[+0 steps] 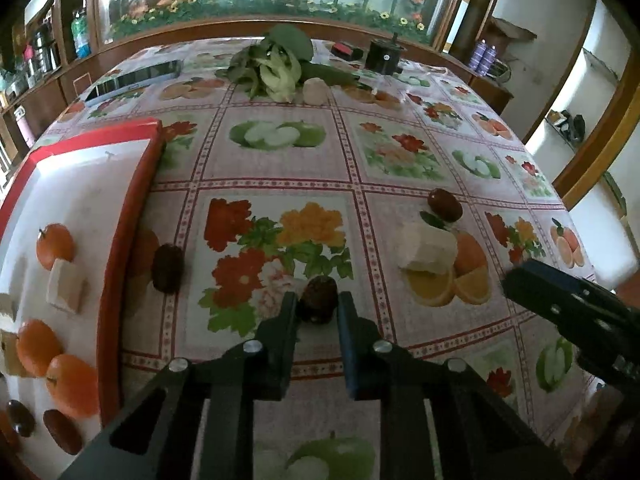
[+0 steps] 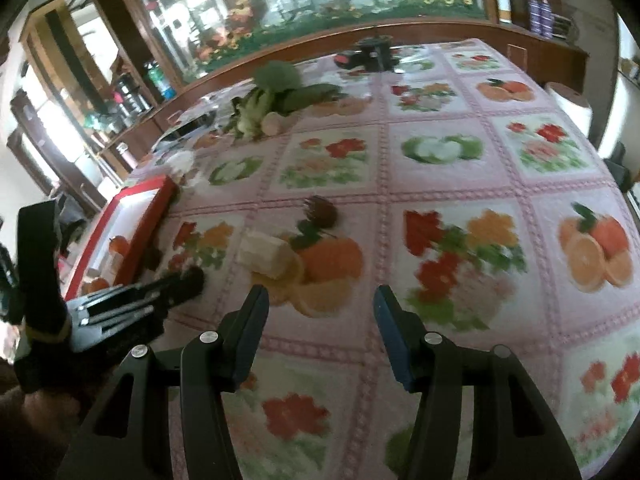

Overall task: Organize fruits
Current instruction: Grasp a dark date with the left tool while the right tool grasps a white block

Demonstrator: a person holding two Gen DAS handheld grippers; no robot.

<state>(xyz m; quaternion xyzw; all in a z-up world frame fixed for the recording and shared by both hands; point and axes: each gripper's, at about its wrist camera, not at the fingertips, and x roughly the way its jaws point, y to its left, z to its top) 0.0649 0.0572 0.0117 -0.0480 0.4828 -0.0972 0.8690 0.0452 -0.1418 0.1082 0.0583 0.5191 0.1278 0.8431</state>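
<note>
My left gripper [image 1: 318, 308] clamps a dark date [image 1: 319, 299] on the tablecloth [image 1: 280, 168]; my right gripper [image 2: 320, 300] hangs half-open, empty. Oranges [image 1: 55, 246] already fill the red tray [image 1: 132, 216]. Another date [image 1: 168, 268], a pale chunk [image 1: 428, 250] and a far date [image 1: 445, 205] remain.

The right gripper [image 2: 320, 300] hangs over the counter [image 2: 440, 184] with its fingers [image 2: 252, 320] spread and nothing between them. Just beyond the left finger lies a pale cut block [image 2: 266, 256]; farther beyond, a dark red fruit [image 2: 322, 212]. Left of the fingers, the left gripper [image 2: 192, 280] lies beside the red tray [image 2: 148, 228].
</note>
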